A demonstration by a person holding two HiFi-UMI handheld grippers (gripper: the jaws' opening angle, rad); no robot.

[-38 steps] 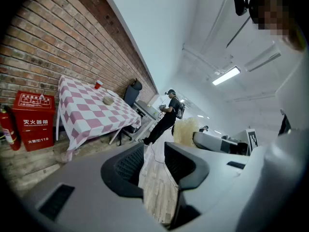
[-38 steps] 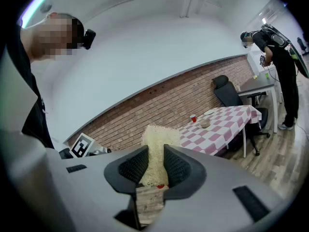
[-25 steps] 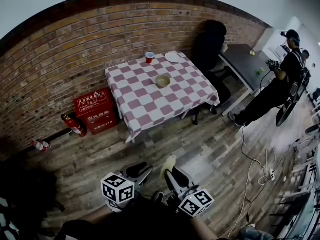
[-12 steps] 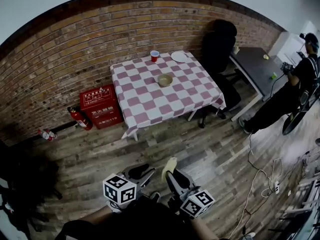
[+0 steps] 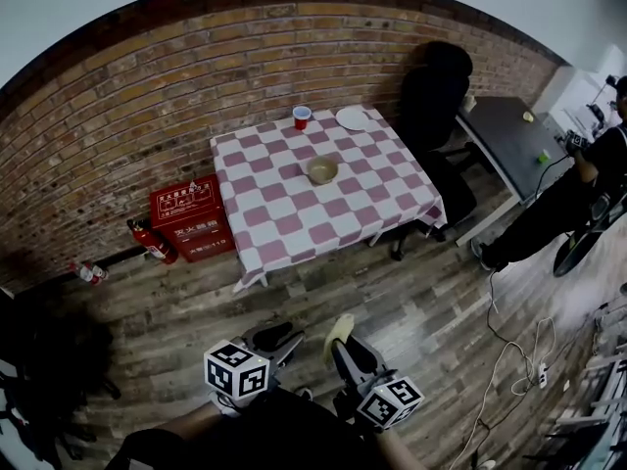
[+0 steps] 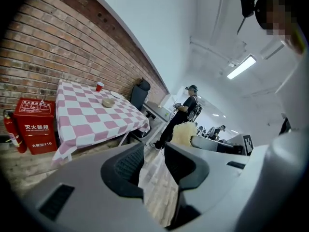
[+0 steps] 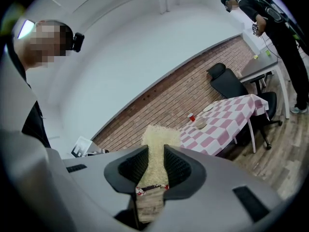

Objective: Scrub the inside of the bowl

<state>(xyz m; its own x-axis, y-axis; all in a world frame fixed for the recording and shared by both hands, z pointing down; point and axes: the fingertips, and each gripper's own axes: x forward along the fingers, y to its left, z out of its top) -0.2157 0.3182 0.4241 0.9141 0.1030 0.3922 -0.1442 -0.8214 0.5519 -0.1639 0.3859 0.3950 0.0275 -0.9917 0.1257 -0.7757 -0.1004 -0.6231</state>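
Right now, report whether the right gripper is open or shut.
Shut: the right gripper clamps the pale scrub pad between its jaws, the pad sticking out beyond them.

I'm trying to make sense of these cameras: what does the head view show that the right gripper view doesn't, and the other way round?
Head view only: the red box and fire extinguisher by the brick wall. Right gripper view only: its fingers clamped on the scrub pad. Both: the checkered table, red cup, bowl.
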